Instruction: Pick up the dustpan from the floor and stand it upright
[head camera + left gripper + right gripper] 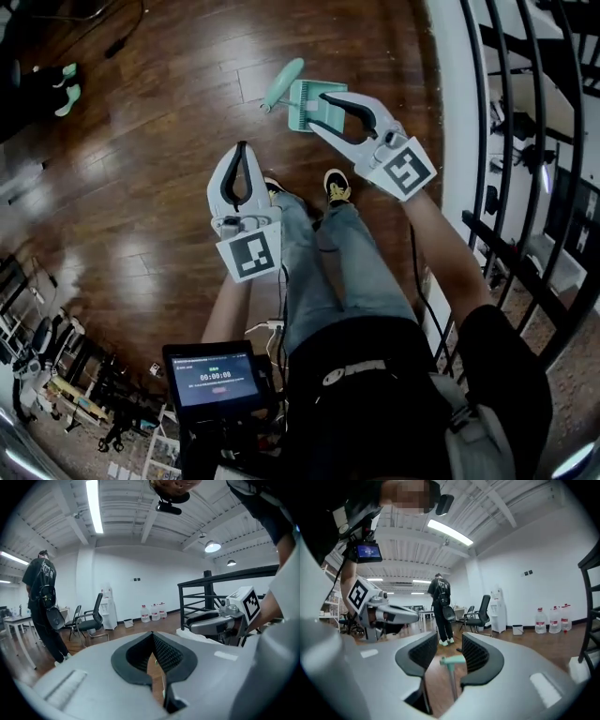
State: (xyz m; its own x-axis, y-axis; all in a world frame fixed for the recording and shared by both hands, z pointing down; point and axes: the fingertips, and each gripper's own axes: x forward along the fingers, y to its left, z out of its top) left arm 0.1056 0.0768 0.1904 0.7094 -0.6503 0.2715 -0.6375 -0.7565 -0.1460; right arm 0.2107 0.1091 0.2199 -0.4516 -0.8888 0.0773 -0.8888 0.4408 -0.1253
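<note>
The teal dustpan [302, 101] stands on the wooden floor with its handle [281, 82] pointing up. My right gripper [317, 111] hovers right above it, jaws open, touching nothing. In the right gripper view the handle's top [452, 661] shows upright beyond the open right gripper [449, 644], apart from both pads. My left gripper [242, 150] hangs lower left of the dustpan, away from it, with its tips together and nothing in them. The left gripper [152, 637] looks level across the room, and the dustpan is not seen there.
A black railing [525, 141] and a white ledge [455, 112] run along the right. The holder's shoes [337, 185] stand just behind the dustpan. A person in black [440, 606], an office chair [480, 613] and water bottles [553, 619] are farther off.
</note>
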